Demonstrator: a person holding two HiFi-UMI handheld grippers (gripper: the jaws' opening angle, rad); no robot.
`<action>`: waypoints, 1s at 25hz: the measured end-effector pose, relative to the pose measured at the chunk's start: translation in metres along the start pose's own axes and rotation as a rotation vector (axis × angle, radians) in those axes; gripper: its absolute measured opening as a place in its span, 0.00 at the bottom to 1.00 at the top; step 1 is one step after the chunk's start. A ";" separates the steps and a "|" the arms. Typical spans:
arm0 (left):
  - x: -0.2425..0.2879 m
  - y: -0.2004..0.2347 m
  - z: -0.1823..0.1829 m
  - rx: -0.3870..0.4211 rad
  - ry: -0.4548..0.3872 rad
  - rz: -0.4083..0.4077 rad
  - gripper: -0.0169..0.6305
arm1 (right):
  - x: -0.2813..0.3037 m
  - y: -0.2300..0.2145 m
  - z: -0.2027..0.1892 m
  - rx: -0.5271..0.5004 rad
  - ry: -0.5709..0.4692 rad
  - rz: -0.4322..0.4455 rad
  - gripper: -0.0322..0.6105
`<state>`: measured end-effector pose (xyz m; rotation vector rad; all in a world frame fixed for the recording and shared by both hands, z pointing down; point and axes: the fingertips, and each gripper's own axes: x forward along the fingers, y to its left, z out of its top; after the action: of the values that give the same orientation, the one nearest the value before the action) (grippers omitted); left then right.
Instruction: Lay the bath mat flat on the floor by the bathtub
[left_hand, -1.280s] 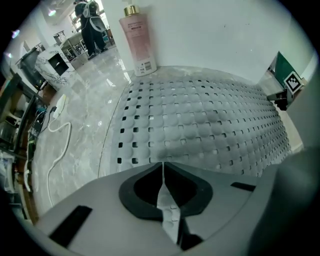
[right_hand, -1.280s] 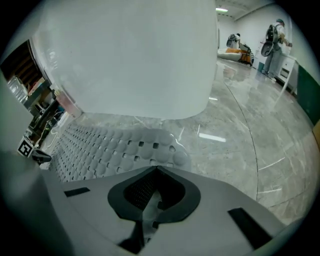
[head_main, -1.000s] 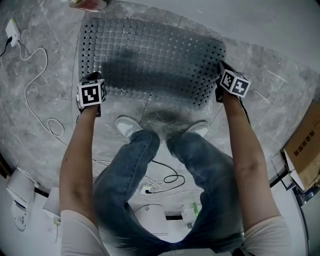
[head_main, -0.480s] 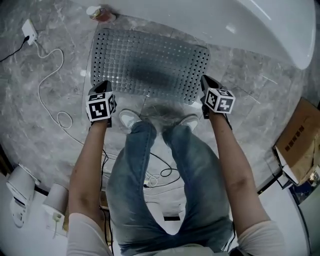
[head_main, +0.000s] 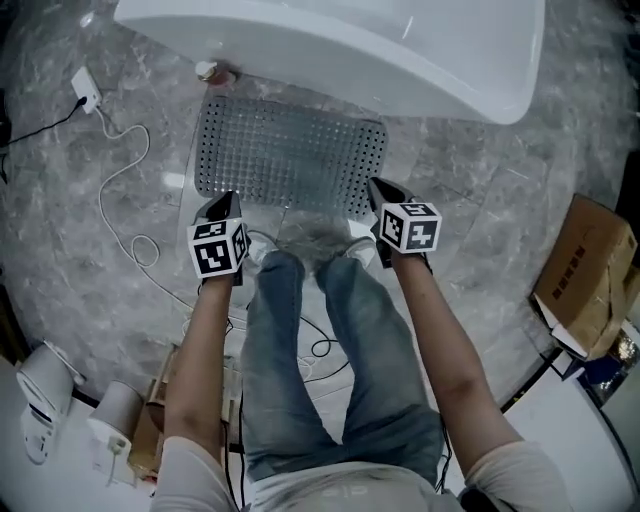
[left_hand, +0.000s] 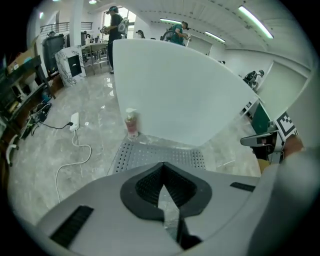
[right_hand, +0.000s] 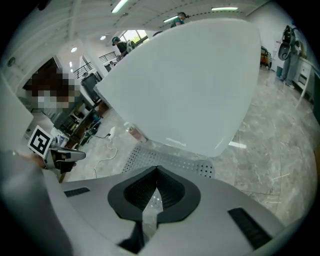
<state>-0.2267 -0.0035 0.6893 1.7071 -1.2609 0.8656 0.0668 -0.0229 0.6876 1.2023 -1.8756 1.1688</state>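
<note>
The grey perforated bath mat lies flat on the marble floor along the white bathtub. My left gripper hangs over the mat's near left corner, shut with nothing in it. My right gripper hangs over the near right corner, also shut and empty. In the left gripper view the whole mat shows ahead of the closed jaws, under the tub. The right gripper view likewise shows the mat at a distance below the tub.
A small pink bottle stands at the mat's far left corner against the tub. A white power strip with its cable trails on the left. A cardboard box sits right. The person's shoes stand at the mat's near edge, cables behind them.
The head view has risen and pulled back, bringing the tub into sight. Both grippers have lifted away from the mat's near edge, which stays flat on the floor.
</note>
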 end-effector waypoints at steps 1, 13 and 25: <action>-0.013 -0.008 0.006 -0.017 -0.004 -0.010 0.05 | -0.013 0.008 0.007 0.001 0.002 0.007 0.09; -0.184 -0.089 0.090 -0.038 -0.013 -0.075 0.05 | -0.176 0.105 0.089 -0.019 0.007 0.072 0.09; -0.339 -0.142 0.193 -0.001 -0.132 -0.135 0.05 | -0.324 0.188 0.187 -0.072 -0.152 0.139 0.09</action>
<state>-0.1683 -0.0215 0.2783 1.8502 -1.2153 0.6827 0.0166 -0.0349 0.2719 1.1650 -2.1255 1.0979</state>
